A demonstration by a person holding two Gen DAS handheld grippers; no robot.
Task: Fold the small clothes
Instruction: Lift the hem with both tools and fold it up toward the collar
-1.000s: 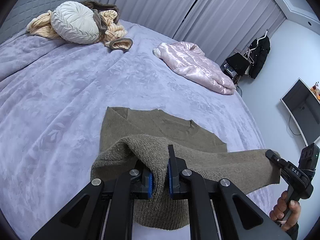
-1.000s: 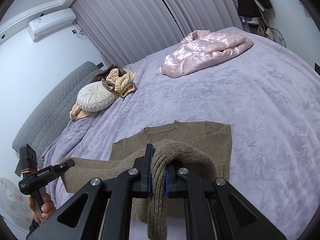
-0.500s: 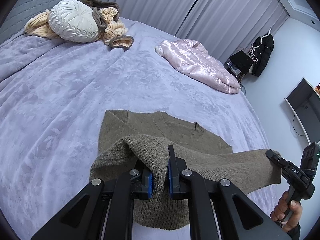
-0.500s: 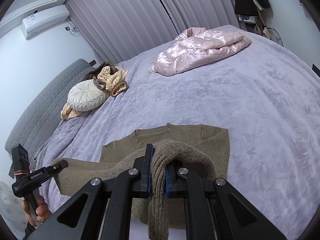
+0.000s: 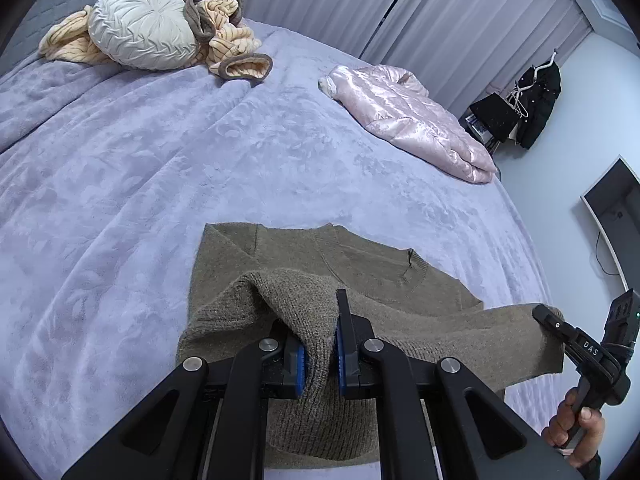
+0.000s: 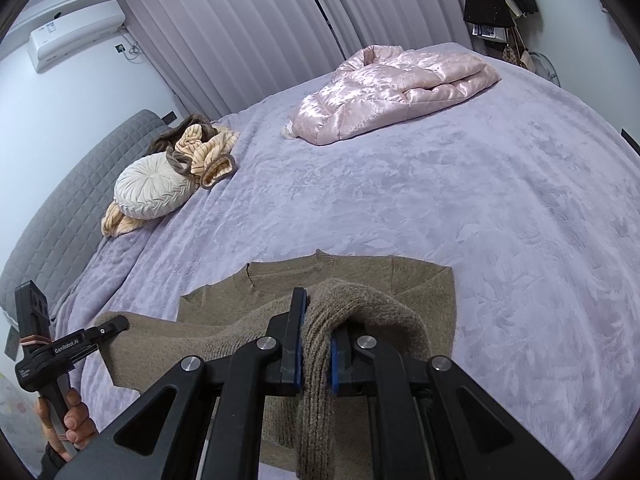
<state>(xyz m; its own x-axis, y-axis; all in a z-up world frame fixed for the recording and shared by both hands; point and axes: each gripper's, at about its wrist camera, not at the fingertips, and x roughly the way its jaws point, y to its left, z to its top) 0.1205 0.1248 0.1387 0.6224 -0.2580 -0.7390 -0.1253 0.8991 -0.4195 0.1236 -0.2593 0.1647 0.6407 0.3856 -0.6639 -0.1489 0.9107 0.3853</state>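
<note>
An olive-brown knitted sweater (image 5: 344, 260) lies on the purple bedspread (image 5: 140, 168), neckline pointing away from me. Its near hem is lifted off the bed and stretched between both grippers. My left gripper (image 5: 320, 344) is shut on the hem's left corner, knit bunched between its blue pads. My right gripper (image 6: 316, 344) is shut on the right corner, with fabric draped over its fingers. In each wrist view the other gripper shows at the frame's edge, held by a hand (image 5: 576, 436), clamping the raised hem (image 6: 168, 344). The sweater's (image 6: 360, 276) upper part lies flat.
A folded pink satin jacket (image 5: 412, 124) lies far across the bed. A round cream cushion (image 5: 140, 26) and a striped peach garment (image 5: 232, 40) sit by the grey headboard (image 6: 60, 208). Curtains, hanging black clothes (image 5: 536, 108) and a screen (image 5: 612, 208) stand beyond the bed.
Both grippers have carried the lifted hem forward over the sweater and a little lower. The flat upper part looks closer. Grips are unchanged.
</note>
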